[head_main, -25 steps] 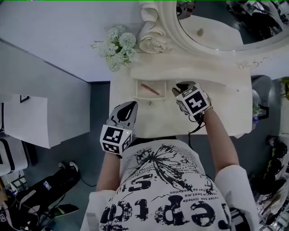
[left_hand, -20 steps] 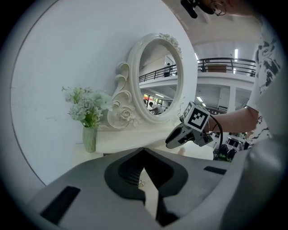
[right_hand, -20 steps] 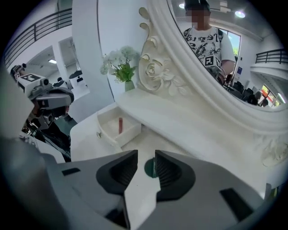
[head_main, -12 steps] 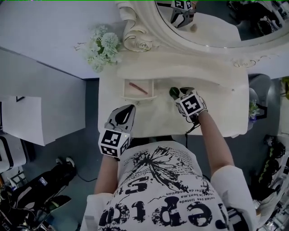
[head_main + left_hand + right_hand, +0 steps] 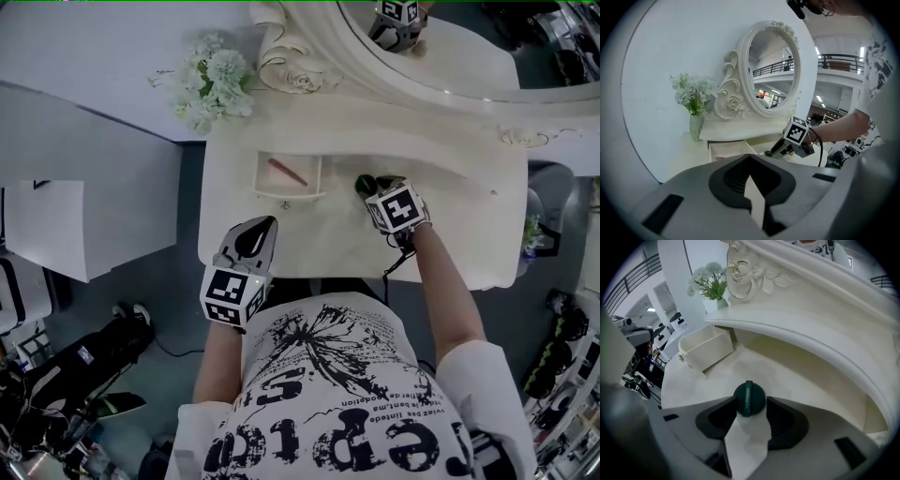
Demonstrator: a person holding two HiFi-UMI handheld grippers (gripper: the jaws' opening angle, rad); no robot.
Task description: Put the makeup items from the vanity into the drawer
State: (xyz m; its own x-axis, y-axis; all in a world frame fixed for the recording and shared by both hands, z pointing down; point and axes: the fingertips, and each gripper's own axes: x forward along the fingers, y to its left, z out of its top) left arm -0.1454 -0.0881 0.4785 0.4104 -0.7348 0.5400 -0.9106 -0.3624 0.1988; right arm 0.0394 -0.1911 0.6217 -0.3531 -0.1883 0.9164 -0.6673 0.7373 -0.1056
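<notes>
A dark green round makeup item [image 5: 362,187] [image 5: 749,398] rests on the cream vanity top [image 5: 459,220], right of the open small drawer [image 5: 289,194] [image 5: 705,348]. A thin reddish pencil [image 5: 287,172] lies inside the drawer. My right gripper [image 5: 373,182] [image 5: 750,401] is low over the vanity. Its jaws are opening, and the green item sits between their tips. My left gripper [image 5: 263,225] [image 5: 750,157] hovers at the vanity's front edge, below the drawer. It is shut and empty.
A vase of pale flowers [image 5: 208,80] [image 5: 696,126] stands at the vanity's back left. The oval mirror [image 5: 441,47] with its carved frame rises behind a raised shelf [image 5: 797,329]. A white cabinet [image 5: 66,234] stands on the floor to the left.
The right gripper dropped toward the vanity top, right of the drawer, and its jaws spread around the green item. The left gripper hardly moved.
</notes>
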